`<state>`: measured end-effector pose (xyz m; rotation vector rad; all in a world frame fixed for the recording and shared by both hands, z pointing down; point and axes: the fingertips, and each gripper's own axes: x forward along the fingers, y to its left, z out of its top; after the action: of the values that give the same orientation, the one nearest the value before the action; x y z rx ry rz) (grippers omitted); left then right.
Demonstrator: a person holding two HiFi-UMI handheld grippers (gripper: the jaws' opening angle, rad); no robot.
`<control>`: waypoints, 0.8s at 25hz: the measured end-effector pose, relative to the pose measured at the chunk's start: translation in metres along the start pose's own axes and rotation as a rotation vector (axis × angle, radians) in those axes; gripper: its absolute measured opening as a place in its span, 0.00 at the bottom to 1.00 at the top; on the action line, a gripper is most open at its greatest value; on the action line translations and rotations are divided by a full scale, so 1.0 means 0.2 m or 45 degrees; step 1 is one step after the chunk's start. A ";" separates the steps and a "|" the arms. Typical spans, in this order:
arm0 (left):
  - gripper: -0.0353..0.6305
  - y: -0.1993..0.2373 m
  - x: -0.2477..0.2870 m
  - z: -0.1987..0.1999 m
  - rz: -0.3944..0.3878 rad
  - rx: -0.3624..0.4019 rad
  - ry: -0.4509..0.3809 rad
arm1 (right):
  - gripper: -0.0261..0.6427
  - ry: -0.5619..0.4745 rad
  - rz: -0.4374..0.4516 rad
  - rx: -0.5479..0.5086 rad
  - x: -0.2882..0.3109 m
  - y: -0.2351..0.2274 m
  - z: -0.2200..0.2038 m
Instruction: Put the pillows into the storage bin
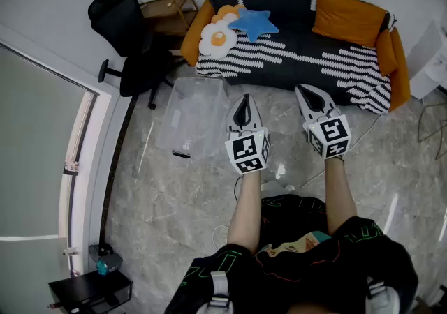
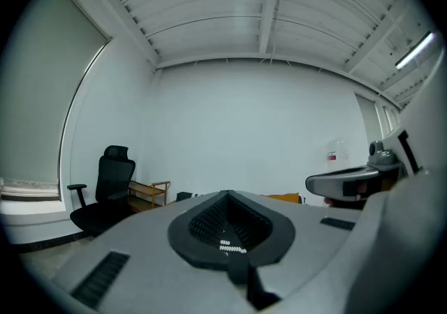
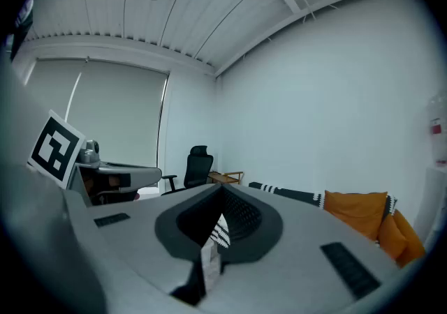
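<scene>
Holding the left gripper [image 1: 244, 100] level over the marble floor [image 1: 174, 194], I am pointing it toward 12 o'clock; its jaws are clenched together and gripping nothing.

I am holding the right gripper [image 1: 305, 93] just beside it, at its 3 o'clock. This one is also pointing toward 12 o'clock, with its jaws likewise clenched and empty.

Pillows, two:
- The blue star pillow [image 1: 254, 24] is lying on the left end of the sofa [image 1: 300, 54], at 12 o'clock from my left gripper.
- The white egg pillow [image 1: 218, 37], with an orange yolk, is lying against the star pillow at its 8 o'clock, touching it.

Both are sitting well apart from my grippers and outside the bin.

Storage bin [image 1: 192, 117]: clear plastic, standing open on the floor at 11 o'clock from me, just in front of the sofa's left end and near my left gripper at its 9 o'clock.

Sofa: wearing a black-and-white striped cover, with an orange cushion [image 1: 348, 18] leaning at its right end, at 1 o'clock.

Black office chair [image 1: 133, 40]: standing at 10 o'clock, beside a wooden rack [image 1: 171, 9].
</scene>
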<state>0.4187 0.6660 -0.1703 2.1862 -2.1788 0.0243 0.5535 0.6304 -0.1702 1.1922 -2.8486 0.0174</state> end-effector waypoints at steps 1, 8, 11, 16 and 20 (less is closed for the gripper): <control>0.05 0.01 0.00 0.00 0.003 -0.006 0.003 | 0.04 -0.008 0.009 0.011 0.01 0.00 0.01; 0.05 0.07 0.00 0.01 0.030 -0.028 0.008 | 0.04 -0.025 0.047 0.034 0.05 0.01 0.04; 0.05 0.12 -0.01 0.01 0.062 -0.037 0.005 | 0.04 -0.018 0.077 0.035 0.09 0.03 0.03; 0.05 0.21 -0.02 0.00 0.107 -0.058 0.007 | 0.04 0.000 0.194 0.049 0.18 0.10 0.02; 0.05 0.31 0.01 -0.03 0.161 -0.063 0.019 | 0.04 0.002 0.237 0.053 0.28 0.12 0.01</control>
<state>0.3568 0.6632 -0.1632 2.0132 -2.2807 -0.0081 0.4965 0.6066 -0.1691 0.9278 -2.9606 0.0852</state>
